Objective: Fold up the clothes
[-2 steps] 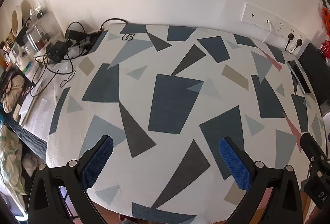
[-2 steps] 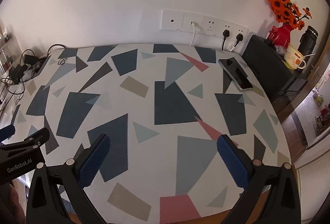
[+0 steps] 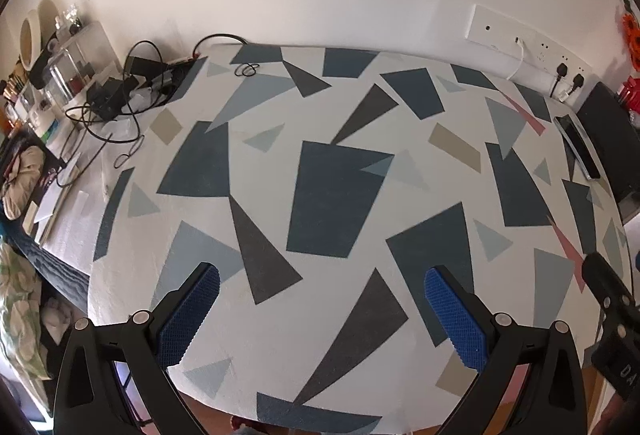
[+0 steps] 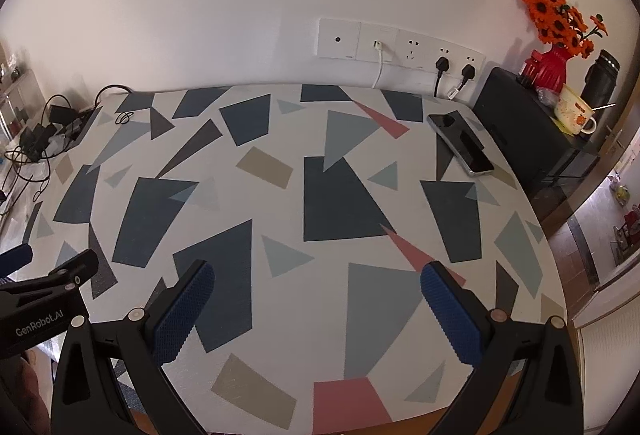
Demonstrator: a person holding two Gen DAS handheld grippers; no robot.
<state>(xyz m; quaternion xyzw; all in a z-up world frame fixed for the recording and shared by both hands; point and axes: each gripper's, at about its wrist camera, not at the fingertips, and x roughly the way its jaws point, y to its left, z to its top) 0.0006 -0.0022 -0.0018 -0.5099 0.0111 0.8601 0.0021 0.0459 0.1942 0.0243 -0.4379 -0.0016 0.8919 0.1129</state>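
No garment lies on the table, which is covered by a white cloth printed with blue, grey, tan and pink shapes. My left gripper hovers over the table's near edge, open, with nothing between its blue pads. My right gripper is also open and empty over the near edge, to the right of the left one. Each shows at the edge of the other's view: the right gripper and the left gripper. Off the table's left side there is crumpled floral fabric and a beige cloth.
A phone lies near the table's far right corner. Tangled black cables and chargers sit at the far left corner. Wall sockets run behind the table. A black cabinet on the right carries a red vase of orange flowers, a mug and a dark bottle.
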